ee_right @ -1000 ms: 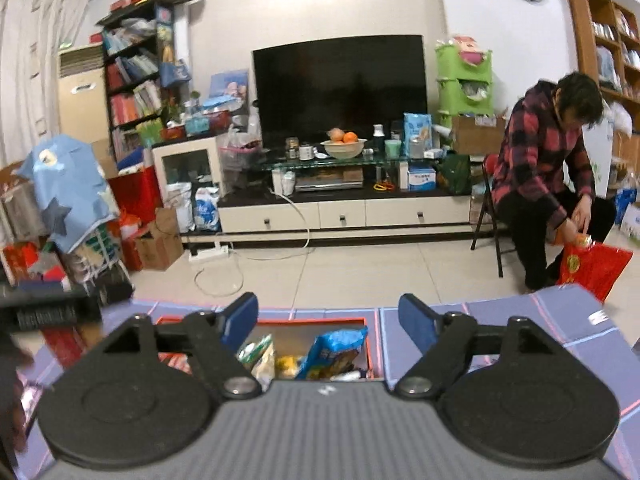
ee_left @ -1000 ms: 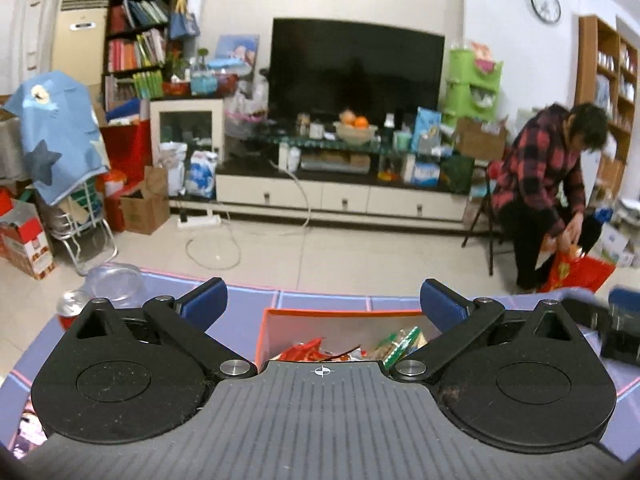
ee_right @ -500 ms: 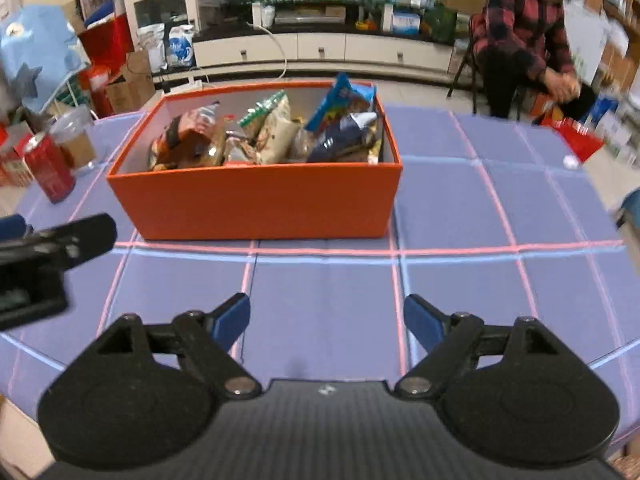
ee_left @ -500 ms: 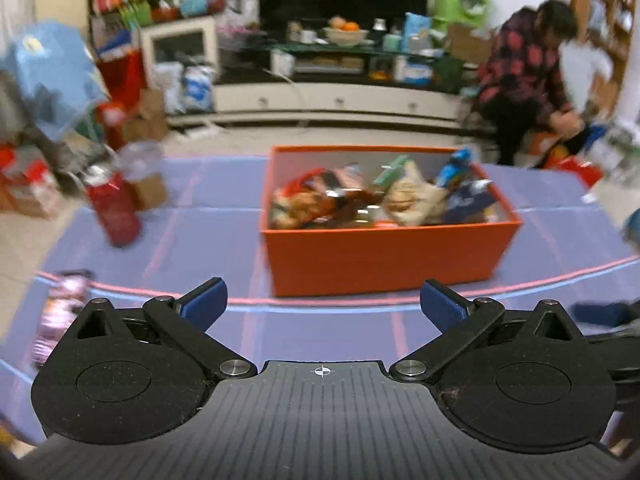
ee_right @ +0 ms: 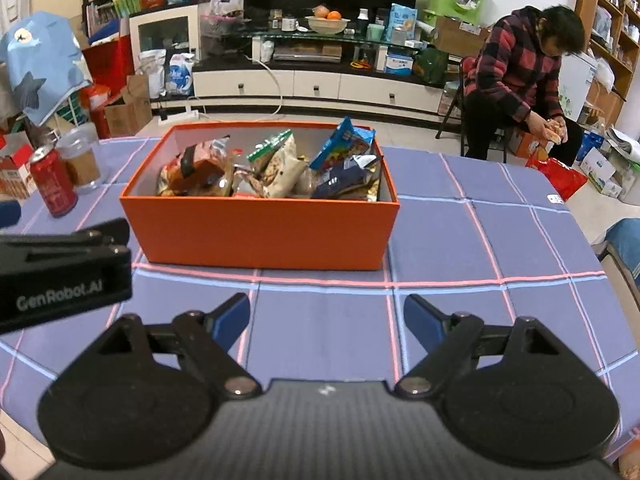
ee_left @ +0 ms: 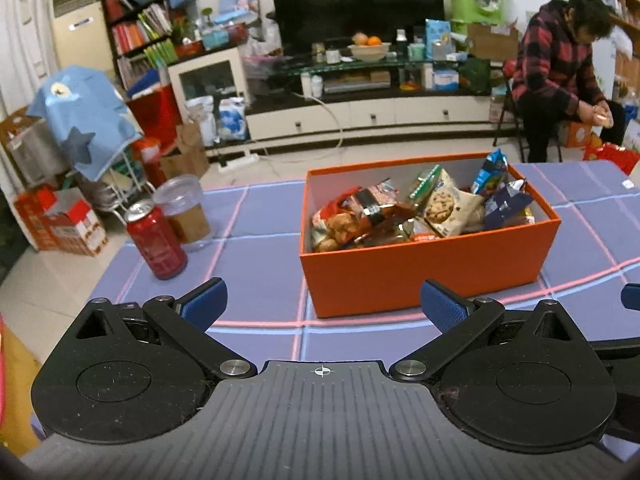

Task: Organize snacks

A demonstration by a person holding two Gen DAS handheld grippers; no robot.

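From where I stand, one marking reads clearly: "GenRobot.AI" in pale letters along the black side of the left tongs [ee_right: 64,276]. The snack packets' print is too blurred.

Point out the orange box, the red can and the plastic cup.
orange box [ee_right: 260,232], right wrist view, on its front wall.
red can [ee_left: 158,246], left wrist view, on its side.
plastic cup [ee_left: 188,216], left wrist view, on its clear side wall.
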